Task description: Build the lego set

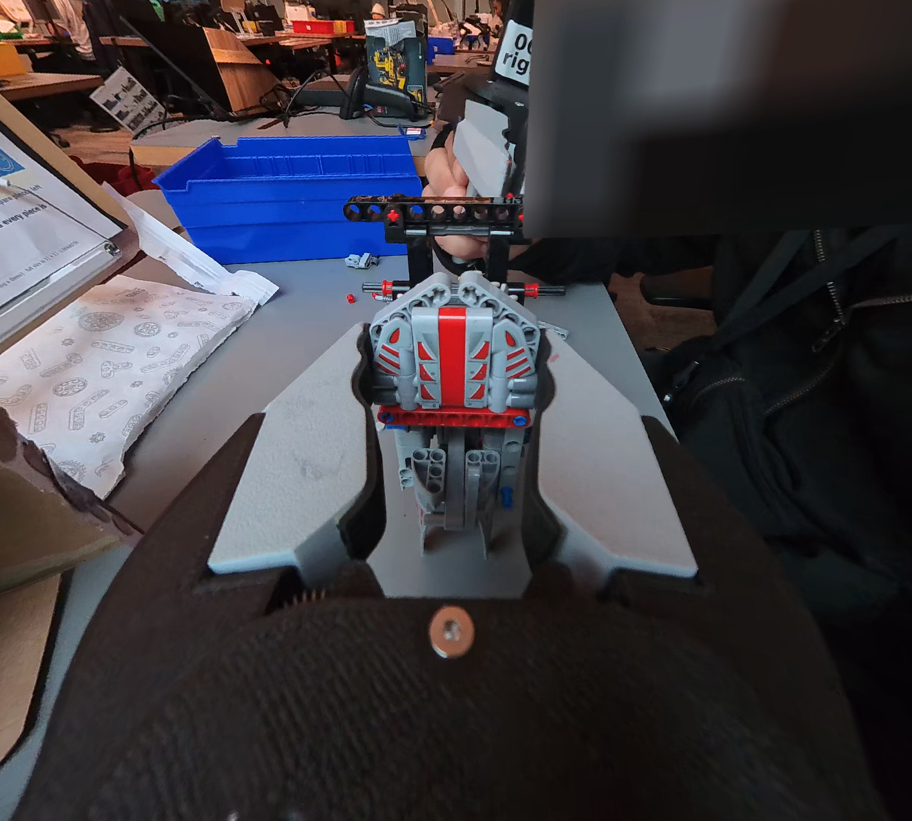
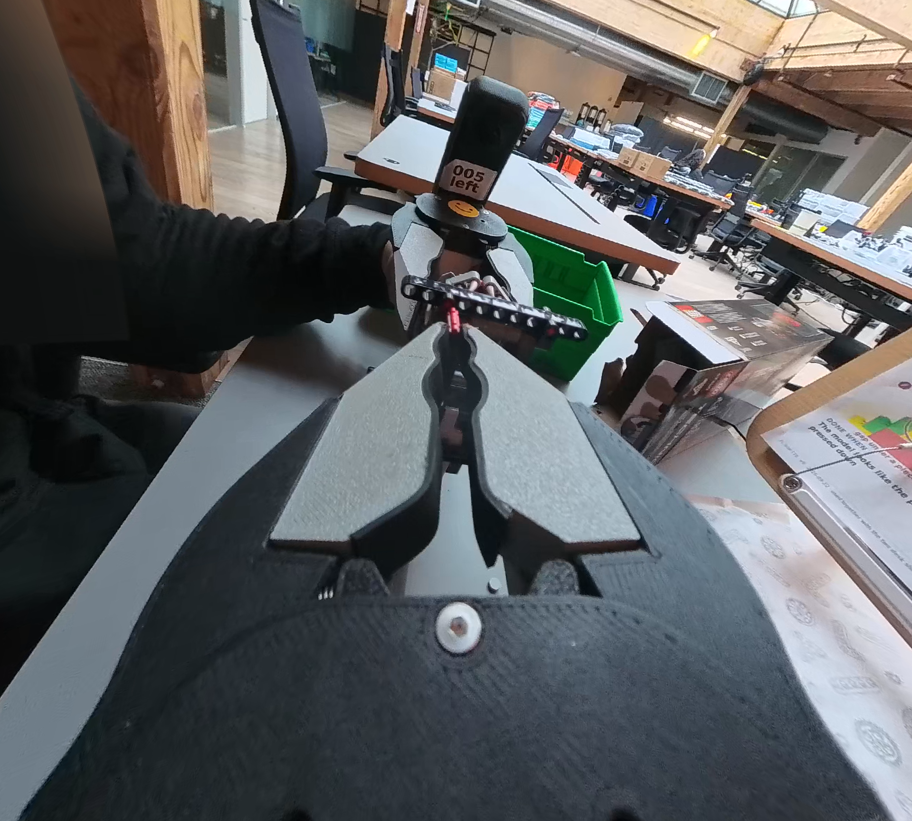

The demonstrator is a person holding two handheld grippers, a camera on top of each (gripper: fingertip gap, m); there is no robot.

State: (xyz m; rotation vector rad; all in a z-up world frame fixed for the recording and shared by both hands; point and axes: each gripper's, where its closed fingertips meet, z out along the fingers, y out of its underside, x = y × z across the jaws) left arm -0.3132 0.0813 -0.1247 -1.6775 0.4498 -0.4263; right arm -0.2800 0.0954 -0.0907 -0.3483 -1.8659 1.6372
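At centre frame of the left wrist view, the left gripper [image 1: 451, 382] clamped the grey-and-red model [image 1: 453, 363], steadying it above the table [image 1: 276, 353]. Its black frame [image 1: 434, 212] rose at upper centre, where the right gripper [image 2: 454, 343], jaws nearly closed, pinched it, probably to seat it. A blue bin [image 1: 291, 190] stood behind; the table edge ran close at right.
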